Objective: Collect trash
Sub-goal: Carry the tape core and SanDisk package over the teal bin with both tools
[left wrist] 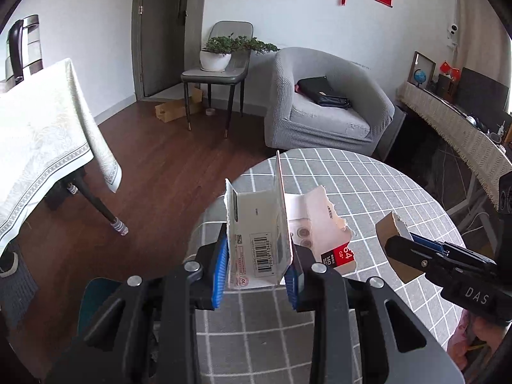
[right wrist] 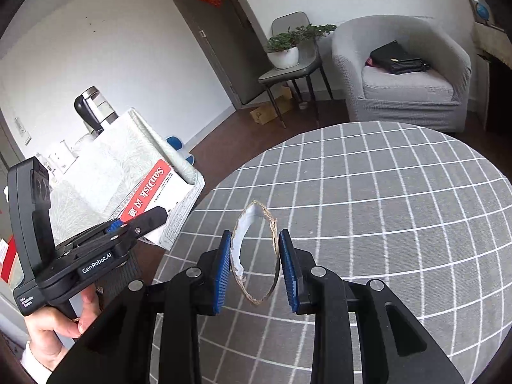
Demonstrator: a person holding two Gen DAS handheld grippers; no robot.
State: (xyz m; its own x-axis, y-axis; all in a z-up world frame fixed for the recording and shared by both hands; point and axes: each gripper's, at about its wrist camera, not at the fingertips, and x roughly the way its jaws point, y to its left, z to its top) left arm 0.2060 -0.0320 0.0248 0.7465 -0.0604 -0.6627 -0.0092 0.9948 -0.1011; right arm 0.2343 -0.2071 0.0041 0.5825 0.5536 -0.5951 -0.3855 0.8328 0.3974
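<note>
Left gripper [left wrist: 257, 265] and right gripper [right wrist: 255, 267] both angled downward, fingers clamped; left hand [right wrist: 59, 326] grips its handle

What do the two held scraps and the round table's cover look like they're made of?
Torn box: thin printed paperboard, glossy outside, with ragged white edges. Squashed ring: brown cardboard with a white lining and fraying rim, probably a tube offcut. Table cover: matte grey checked fabric, apparently woven.
</note>
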